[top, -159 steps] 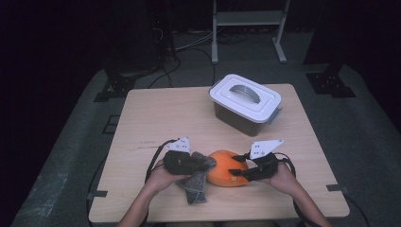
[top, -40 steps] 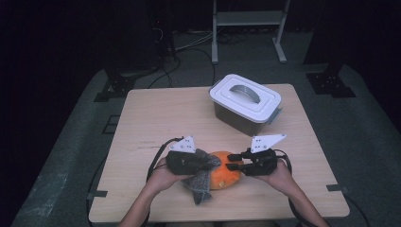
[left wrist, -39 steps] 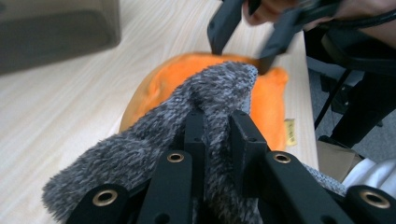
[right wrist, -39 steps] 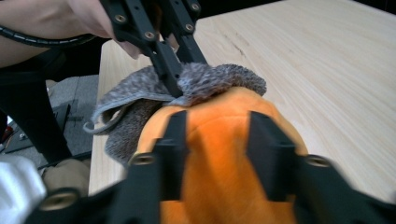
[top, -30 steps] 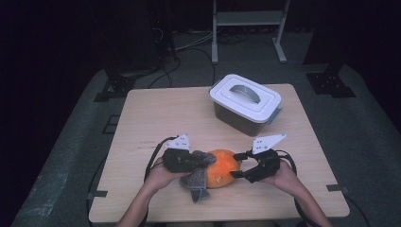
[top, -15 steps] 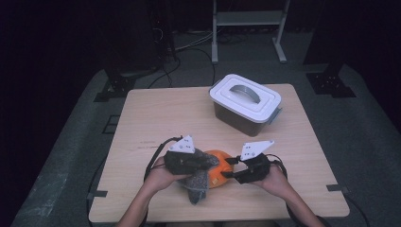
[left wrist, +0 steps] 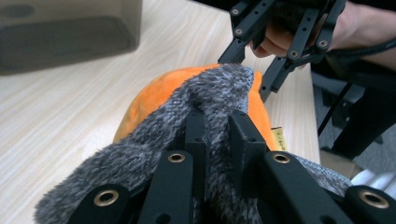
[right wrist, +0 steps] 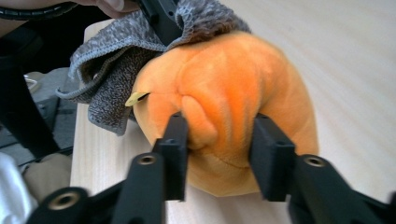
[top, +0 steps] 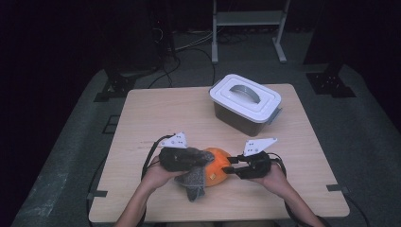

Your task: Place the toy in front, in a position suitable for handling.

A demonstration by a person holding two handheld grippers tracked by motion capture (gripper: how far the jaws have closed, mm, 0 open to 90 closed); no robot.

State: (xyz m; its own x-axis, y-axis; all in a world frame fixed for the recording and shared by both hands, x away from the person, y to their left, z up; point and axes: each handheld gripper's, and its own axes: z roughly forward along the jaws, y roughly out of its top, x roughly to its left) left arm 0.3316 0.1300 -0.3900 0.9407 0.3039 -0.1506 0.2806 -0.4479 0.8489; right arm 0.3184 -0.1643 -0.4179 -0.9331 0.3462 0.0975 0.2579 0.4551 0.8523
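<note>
An orange plush toy (top: 218,160) lies near the table's front edge, between both hands. A grey fuzzy cloth (top: 191,180) is draped over its left side and hangs down to the table. My left gripper (top: 206,159) is shut on a fold of the cloth (left wrist: 210,88) on top of the plush (left wrist: 149,98). From the right, my right gripper (top: 228,169) has its jaws pressed into the plush (right wrist: 233,70), with a bulge of it pinched at the right gripper (right wrist: 217,128). The cloth (right wrist: 107,70) hides the plush's far side.
A dark storage box with a white handled lid (top: 246,100) stands at the back right of the wooden table (top: 156,113). The table's front edge is close under both hands. Black cables trail from the grippers; a metal stand is on the floor beyond.
My right gripper has moved left to the plush and closed onto its right side. My left gripper has kept its hold on the cloth over the plush.
</note>
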